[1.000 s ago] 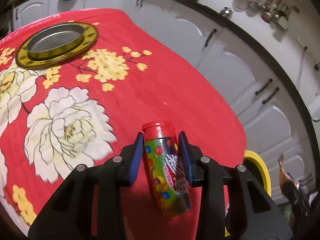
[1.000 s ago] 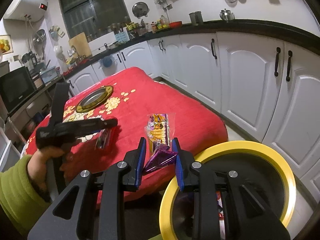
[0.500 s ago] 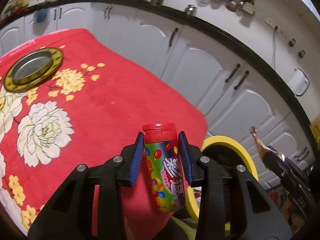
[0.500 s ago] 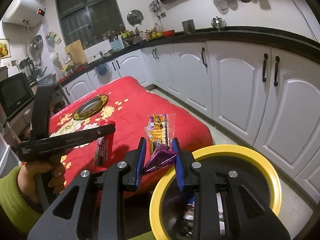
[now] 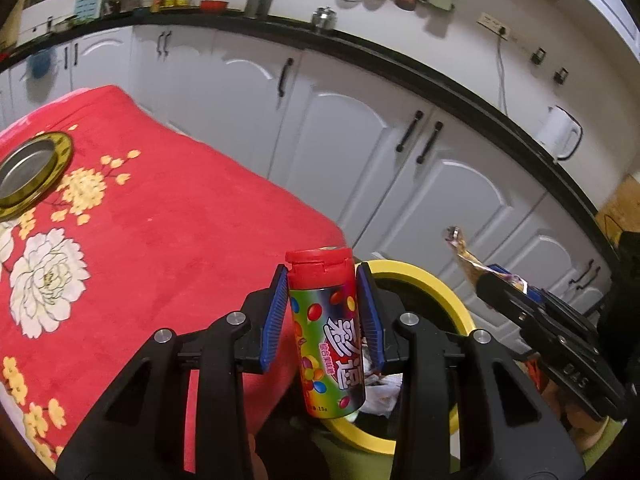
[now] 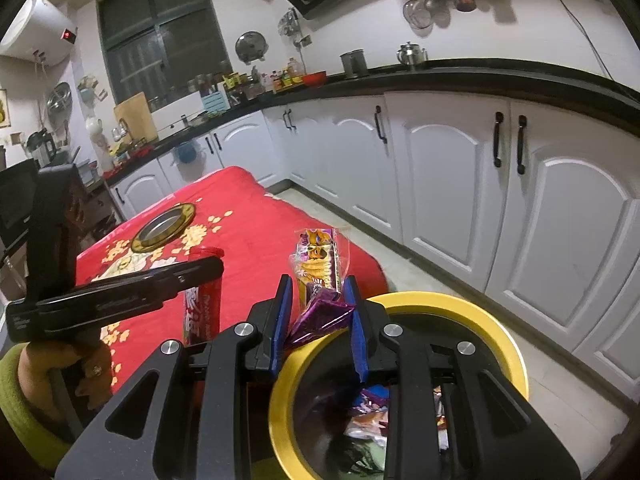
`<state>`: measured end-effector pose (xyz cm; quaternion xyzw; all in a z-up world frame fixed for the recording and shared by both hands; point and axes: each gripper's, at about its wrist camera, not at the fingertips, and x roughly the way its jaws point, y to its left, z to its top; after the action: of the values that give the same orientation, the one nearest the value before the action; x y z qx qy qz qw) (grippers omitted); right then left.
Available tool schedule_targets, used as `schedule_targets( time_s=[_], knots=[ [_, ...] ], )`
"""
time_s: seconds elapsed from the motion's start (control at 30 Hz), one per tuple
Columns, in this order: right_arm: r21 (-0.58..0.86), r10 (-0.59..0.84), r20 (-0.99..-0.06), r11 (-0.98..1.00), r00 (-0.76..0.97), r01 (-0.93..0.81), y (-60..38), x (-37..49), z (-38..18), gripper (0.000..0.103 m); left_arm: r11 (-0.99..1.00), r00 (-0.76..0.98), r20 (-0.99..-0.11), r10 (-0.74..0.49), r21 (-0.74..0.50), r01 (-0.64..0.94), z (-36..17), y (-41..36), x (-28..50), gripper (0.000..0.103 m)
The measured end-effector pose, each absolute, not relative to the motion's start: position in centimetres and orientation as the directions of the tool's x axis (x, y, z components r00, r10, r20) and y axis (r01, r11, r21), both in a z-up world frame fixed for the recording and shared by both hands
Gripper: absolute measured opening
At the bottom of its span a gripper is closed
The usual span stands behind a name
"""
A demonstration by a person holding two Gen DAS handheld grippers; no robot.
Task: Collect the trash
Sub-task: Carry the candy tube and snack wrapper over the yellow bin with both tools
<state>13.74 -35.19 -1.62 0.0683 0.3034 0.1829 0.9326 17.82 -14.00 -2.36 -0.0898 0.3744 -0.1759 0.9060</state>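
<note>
My left gripper [image 5: 322, 312] is shut on a candy tube [image 5: 326, 336] with a red cap and coloured dots, held upright over the near rim of the yellow-rimmed trash bin [image 5: 448, 300]. My right gripper [image 6: 318, 320] is shut on a snack wrapper [image 6: 320, 268], purple and yellow with clear film, held above the bin's rim [image 6: 472, 312]. The bin holds several wrappers [image 6: 372, 412]. In the right wrist view the left gripper [image 6: 120, 300] and tube [image 6: 200, 304] show at left. In the left wrist view the right gripper [image 5: 536, 320] and wrapper [image 5: 468, 256] show at right.
A table under a red floral cloth [image 5: 168, 232] stands left of the bin, with a gold-rimmed metal plate [image 5: 28, 172] at its far end. White kitchen cabinets [image 6: 460, 184] with a black counter run behind and to the right.
My left gripper has carried the candy tube off the table to the right, to above the bin's rim. My right gripper has stayed over the bin with the wrapper.
</note>
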Motion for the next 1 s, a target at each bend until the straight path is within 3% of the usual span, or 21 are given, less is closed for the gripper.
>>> schedule_targets(
  time_s=[1.0],
  knots=[
    [0.236, 0.293, -0.618, 0.954, 0.729, -0.184, -41.3, 13.6, -4.5, 0.025, 0.845, 0.551, -0.660, -0.511, -0.268, 0.463, -4.1, -22.8, 14.9, 0.027]
  ],
)
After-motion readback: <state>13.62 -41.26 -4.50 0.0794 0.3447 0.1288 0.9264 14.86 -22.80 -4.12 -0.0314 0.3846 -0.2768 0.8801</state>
